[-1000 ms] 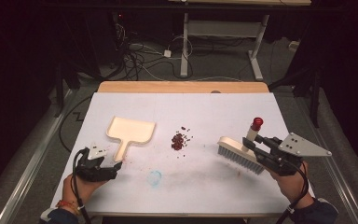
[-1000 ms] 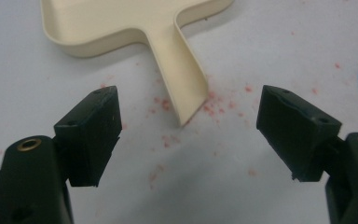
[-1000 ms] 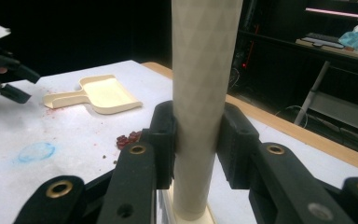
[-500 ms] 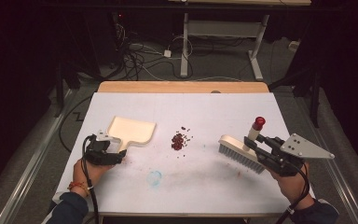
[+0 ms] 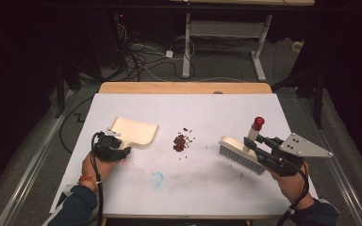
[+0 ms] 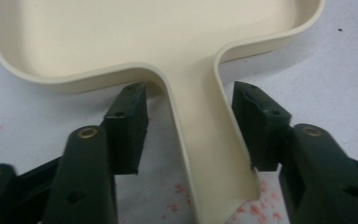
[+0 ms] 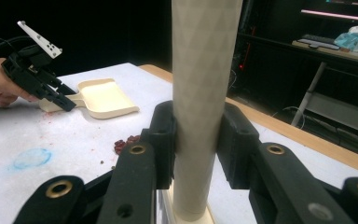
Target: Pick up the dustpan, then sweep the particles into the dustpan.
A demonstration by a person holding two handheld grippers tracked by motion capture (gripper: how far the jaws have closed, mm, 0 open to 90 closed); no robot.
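Left gripper (image 6: 189, 135) closing, straddles dustpan handle (image 6: 205, 154), untouched; right gripper (image 7: 196, 135) clamps brush handle (image 7: 200, 93) (stained white table (image 5: 207, 188), dark room).

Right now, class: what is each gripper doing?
Left gripper: jaws just closing around the dustpan handle, one pad not yet touching.
Right gripper: shut on the brush handle.

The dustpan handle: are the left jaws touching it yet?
Partly. In the left gripper view the handle of the dustpan meets the right-hand jaw near the handle's end; white table shows between it and the other jaw.
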